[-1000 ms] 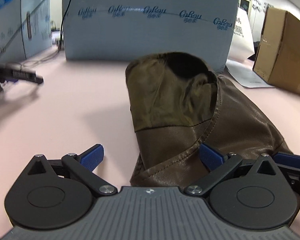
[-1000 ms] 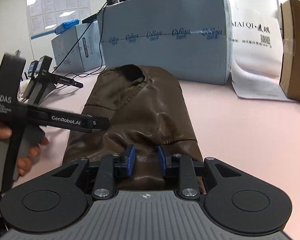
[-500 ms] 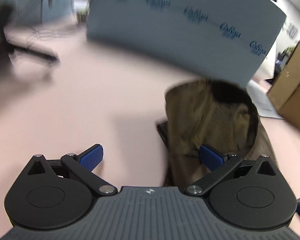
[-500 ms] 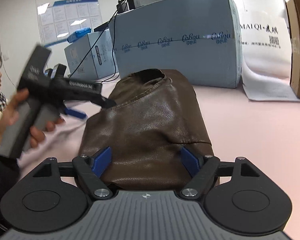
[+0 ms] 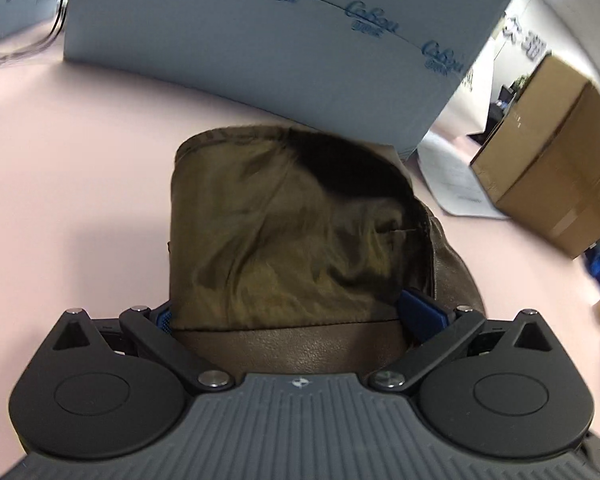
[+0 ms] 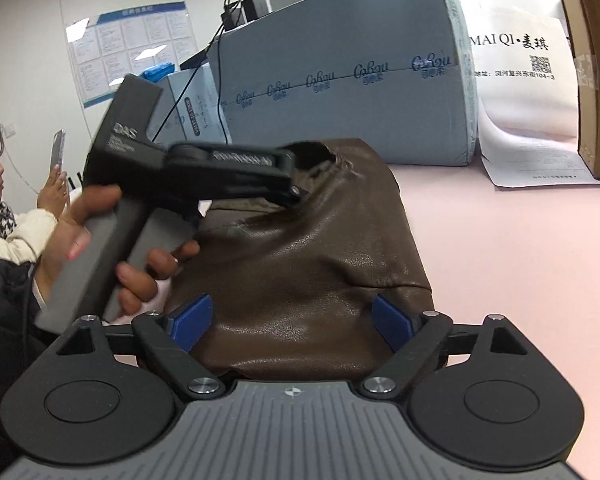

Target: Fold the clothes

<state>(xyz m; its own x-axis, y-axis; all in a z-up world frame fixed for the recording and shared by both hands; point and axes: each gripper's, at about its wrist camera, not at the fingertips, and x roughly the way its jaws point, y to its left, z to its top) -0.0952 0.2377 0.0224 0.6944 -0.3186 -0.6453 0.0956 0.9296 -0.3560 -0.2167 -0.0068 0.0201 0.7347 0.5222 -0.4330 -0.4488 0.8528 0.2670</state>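
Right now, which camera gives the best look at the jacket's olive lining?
The left wrist view: the olive lining fills its centre, between the open left tongs. The right wrist view shows only the jacket's brown leather outside.

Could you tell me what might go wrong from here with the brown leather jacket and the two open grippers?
1. The jacket looks smooth and bulky; with the left gripper and right gripper both open around it, the fold may spring apart.
2. The left gripper's fingers sit at the thin lining, so closing might pinch lining alone.
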